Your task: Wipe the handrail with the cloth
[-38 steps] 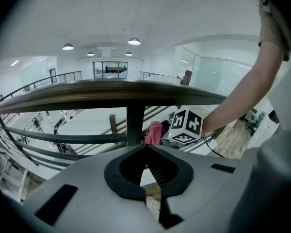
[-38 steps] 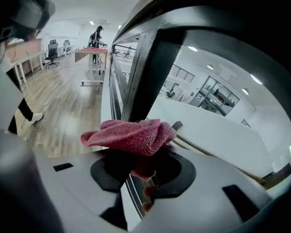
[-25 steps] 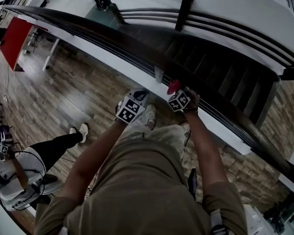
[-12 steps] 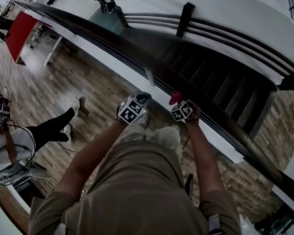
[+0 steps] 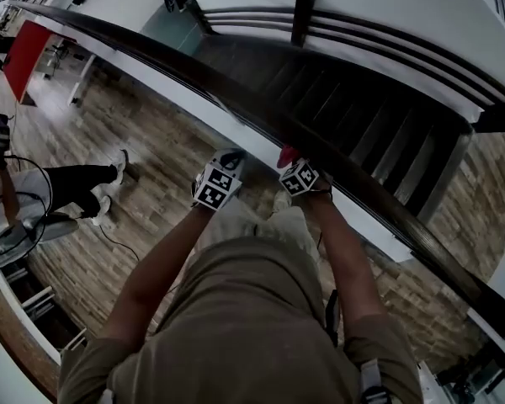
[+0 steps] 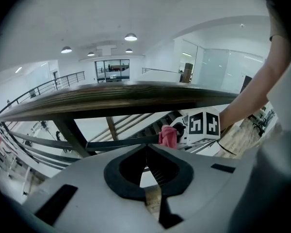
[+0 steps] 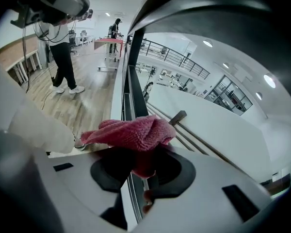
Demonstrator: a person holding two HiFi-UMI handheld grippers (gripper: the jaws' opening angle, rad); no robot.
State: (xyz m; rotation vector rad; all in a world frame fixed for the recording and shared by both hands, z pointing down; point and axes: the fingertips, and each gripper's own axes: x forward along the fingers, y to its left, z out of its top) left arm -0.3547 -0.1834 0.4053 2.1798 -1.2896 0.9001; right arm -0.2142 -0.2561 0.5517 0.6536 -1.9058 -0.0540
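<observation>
While the dark handrail (image 5: 135, 45) runs diagonally from upper left to lower right of the head view, the wipe is judged mid-stroke, with a long stretch of rail toward the upper left yet to cover. To do this step well, the pass should follow the rail's line at steady pressure and keep fabric, not jaw tips, on the wood. The left gripper (image 5: 231, 156) is clenched on nothing, just beside the rail at frame centre; it should stay off the wiped surface. The right gripper (image 5: 288, 160) is clamped on the red cloth (image 5: 288, 154), which sits against the rail's near edge; its own view shows the cloth (image 7: 131, 132) bunched over the jaws, so a firm grip matters. Against the earlier frame: the rail section under the hands is further up-left, both grippers have travelled that way together, and the cloth remains in the right jaws, unchanged in shape.
</observation>
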